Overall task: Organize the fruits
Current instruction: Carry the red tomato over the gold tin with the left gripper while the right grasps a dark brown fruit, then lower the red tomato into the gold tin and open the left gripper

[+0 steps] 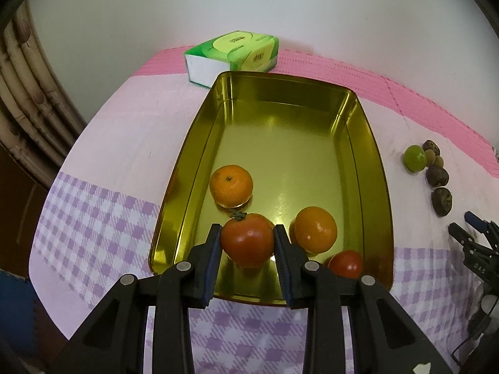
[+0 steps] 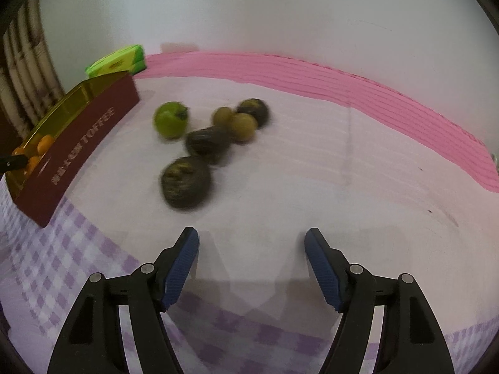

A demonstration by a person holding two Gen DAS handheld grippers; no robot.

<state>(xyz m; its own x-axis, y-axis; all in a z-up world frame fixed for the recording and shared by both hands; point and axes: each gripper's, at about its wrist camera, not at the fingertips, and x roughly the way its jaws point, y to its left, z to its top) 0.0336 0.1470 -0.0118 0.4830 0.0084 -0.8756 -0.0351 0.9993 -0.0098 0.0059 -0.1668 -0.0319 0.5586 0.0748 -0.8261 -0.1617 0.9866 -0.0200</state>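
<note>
- Pinching a red tomato [image 1: 248, 239] between its blue-padded fingers [image 1: 214, 258], the left gripper [image 1: 247, 243] holds it over the near end of the gold tin [image 1: 187, 168].
- Inside the tin lie two oranges, one [image 1: 231, 184] just beyond the held tomato to the left, the other [image 1: 315, 229] just beside its right finger, and a second tomato [image 1: 346, 263] in the near right corner.
- Those three fruits crowd the near end around the held tomato; the far half of the tin is bare metal.
- A green tissue pack [image 1: 232, 56] sits just behind the tin's far wall.
- The right gripper [image 2: 251, 268] has its fingers spread apart with nothing between them, over the pale cloth on the desk [image 2: 280, 187].
- Beyond it, blurred, lie a green fruit [image 2: 170, 120], three dark wrinkled fruits [image 2: 185, 184] and two small brownish ones [image 2: 241, 126], bunched together to the right of the tin.
- The tin's maroon side wall [image 2: 78, 152] stands at the left of that cluster.
</note>
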